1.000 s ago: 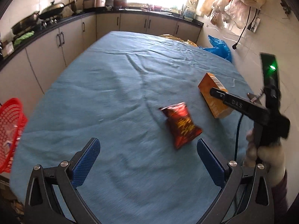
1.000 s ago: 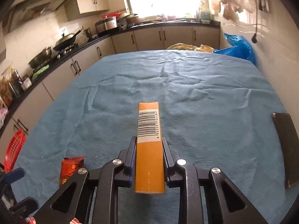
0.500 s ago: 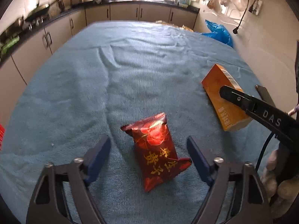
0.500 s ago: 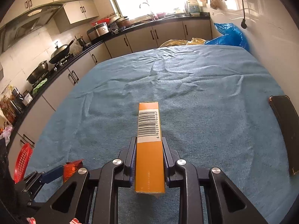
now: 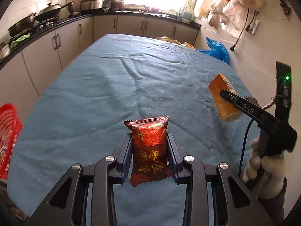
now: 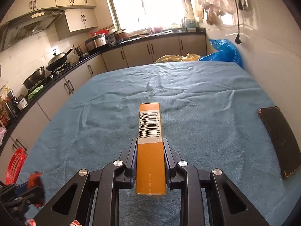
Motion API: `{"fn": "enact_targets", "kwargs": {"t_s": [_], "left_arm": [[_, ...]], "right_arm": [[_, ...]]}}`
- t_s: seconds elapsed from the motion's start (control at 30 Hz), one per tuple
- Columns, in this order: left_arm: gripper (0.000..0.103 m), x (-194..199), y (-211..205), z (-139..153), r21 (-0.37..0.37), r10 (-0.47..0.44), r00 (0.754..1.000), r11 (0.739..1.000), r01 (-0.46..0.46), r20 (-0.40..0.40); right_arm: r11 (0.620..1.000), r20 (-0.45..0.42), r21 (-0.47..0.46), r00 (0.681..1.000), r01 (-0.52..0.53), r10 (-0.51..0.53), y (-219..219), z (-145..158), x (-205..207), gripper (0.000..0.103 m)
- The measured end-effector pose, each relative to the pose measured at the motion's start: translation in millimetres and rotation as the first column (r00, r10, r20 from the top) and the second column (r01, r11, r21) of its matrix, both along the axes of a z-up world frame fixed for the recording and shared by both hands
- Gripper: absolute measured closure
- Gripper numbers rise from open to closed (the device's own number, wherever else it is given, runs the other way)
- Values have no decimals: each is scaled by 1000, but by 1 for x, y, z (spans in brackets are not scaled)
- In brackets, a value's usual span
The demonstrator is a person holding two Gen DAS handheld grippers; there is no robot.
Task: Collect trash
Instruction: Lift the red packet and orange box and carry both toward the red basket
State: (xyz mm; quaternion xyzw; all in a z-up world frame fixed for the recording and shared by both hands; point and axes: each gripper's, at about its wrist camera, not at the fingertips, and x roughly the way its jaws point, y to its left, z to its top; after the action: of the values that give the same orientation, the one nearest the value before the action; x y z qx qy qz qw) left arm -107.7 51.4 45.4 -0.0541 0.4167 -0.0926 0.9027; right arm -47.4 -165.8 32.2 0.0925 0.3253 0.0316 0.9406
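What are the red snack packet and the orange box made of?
The red snack packet looks like glossy plastic or foil film: shiny, with crimped ends. The orange rectangular box looks like thin printed cardboard: flat faces, sharp edges, barcode label.

Since a second ago the left gripper [image 5: 149, 141] has come onto the red snack packet [image 5: 149, 150], its jaws closing on it from wide apart, apparently lifting it.
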Motion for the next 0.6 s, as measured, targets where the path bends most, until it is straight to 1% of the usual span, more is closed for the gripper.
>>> {"fn": "enact_targets", "kwargs": {"t_s": [0.1,0.13,0.2,0.27,0.33,0.5,0.6], "left_arm": [[70,-12,15,0,-33,29,1000,999,-29,-4],[70,-16,21,1,-42,39,999,998,-40,-7],[70,-22,30,3,-39,61,998,997,-61,5],[70,-30,40,7,-21,86,996,996,-85,32],[70,-36,49,10,-18,105,993,994,-104,48],[70,-50,70,8,-67,143,989,988,-139,49],[70,-58,76,7,-67,158,986,986,-154,59]], "right_arm": [[995,57,-86,998,46,-41,8,8,-9,78],[993,59,-103,997,56,-50,10,11,-11,78],[995,39,-85,998,46,-42,10,14,-18,78],[999,4,-38,1000,13,-13,11,15,-29,78],[1000,-23,-17,999,-24,24,17,18,-46,78],[996,-54,8,995,-85,85,32,19,-81,78],[995,-54,2,993,-104,104,45,20,-97,78]]}}
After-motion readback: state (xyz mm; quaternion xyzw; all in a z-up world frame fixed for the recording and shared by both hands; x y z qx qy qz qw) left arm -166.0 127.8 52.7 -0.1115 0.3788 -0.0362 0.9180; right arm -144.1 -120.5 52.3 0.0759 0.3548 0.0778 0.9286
